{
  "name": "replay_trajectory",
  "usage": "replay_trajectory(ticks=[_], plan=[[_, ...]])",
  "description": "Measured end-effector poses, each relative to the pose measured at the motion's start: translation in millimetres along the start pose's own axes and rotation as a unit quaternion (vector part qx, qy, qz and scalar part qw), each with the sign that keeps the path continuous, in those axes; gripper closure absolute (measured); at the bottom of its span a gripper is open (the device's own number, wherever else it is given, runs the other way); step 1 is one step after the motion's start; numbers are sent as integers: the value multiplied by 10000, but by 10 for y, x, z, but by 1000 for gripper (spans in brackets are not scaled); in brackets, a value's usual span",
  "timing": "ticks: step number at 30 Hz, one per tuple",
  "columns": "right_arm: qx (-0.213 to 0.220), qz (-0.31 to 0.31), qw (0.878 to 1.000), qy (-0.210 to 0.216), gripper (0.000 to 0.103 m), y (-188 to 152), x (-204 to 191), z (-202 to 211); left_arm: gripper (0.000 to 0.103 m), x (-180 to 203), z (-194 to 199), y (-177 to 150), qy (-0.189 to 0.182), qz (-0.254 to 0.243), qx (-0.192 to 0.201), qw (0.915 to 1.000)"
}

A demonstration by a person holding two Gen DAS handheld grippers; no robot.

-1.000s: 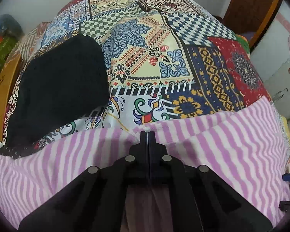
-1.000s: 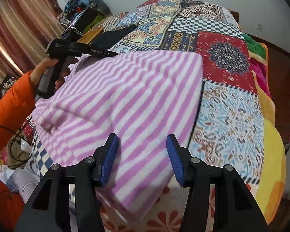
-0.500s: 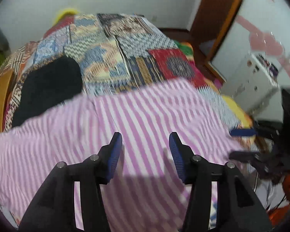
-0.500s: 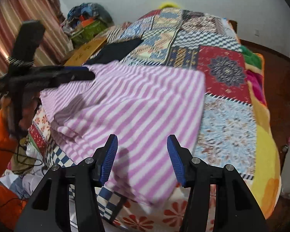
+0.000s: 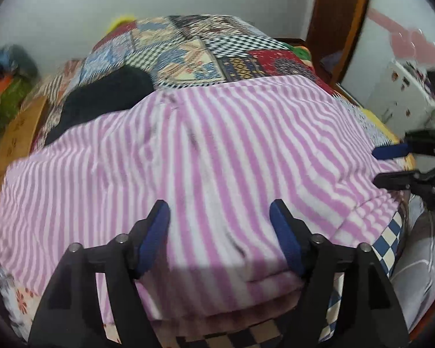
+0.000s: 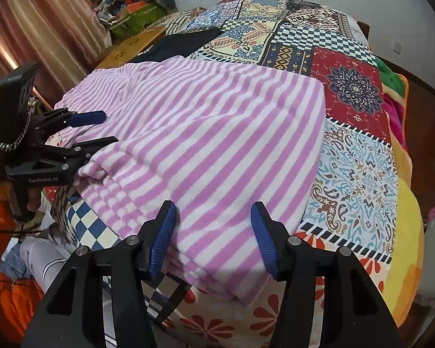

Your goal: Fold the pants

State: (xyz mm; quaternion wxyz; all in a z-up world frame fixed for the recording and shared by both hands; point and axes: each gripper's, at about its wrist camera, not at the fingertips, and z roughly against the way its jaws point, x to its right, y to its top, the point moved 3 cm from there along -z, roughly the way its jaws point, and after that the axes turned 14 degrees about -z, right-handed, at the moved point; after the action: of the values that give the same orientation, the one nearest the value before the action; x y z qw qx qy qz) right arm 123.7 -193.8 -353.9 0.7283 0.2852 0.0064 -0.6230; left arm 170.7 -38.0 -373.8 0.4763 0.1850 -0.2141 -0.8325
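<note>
Hovering with both sets of jaws spread wide and holding nothing, I have the striped pants (image 6: 206, 145) lying folded on the quilt (image 6: 359, 156) just ahead of and beneath my fingers. My left gripper (image 5: 219, 232) hangs over the near edge of the fabric, and my right gripper (image 6: 214, 232) hangs over the near corner on the other side, with each one visible off to the side in the other's view. From here the worry, as I judge it, is the stack of layers at the near edge: if I close on only the top layer for the next fold, the lower ones will stay behind and the bundle will skew. The pants also lie close to the edge of the bed, some cloth drooping over it, so a careless drag toward me could pull the whole pile off. The fleece looks thick and soft, and a shallow pinch might slip out as I lift. The rumpled cuff or waistband beside my left gripper could catch and unroll. Beyond my left jaws a black garment (image 5: 107, 98) lies against the far edge of the pants, and I could snag it if I reach too far. How many layers are stacked I cannot tell, the left view is blurred, and the underside and the part below the bed edge are hidden from me.
</note>
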Motion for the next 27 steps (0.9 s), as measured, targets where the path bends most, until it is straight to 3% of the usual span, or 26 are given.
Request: replay_trajectory(ticks=[4,9,17,22,27], plan=[[50,-127,9999,-51,53,12,-5,73,29,-300,162,-125,-52,602,37,9982],[254,-70,9996,-121,52,130,-134,237,29,-800,579,-426,569,1239,299,9902],[786,267,9965,-5,50,424,-497,395,22,-1665,1051,-1087,1349,2413,379,9603],[911,313,9953,-13,50,589,-609,321,21,-2024,994,-1399,1316,2993,285,9446],[924,259,9954,27,49,645,-629,247,21,-2217,767,-1526,988,3334,201,9374]])
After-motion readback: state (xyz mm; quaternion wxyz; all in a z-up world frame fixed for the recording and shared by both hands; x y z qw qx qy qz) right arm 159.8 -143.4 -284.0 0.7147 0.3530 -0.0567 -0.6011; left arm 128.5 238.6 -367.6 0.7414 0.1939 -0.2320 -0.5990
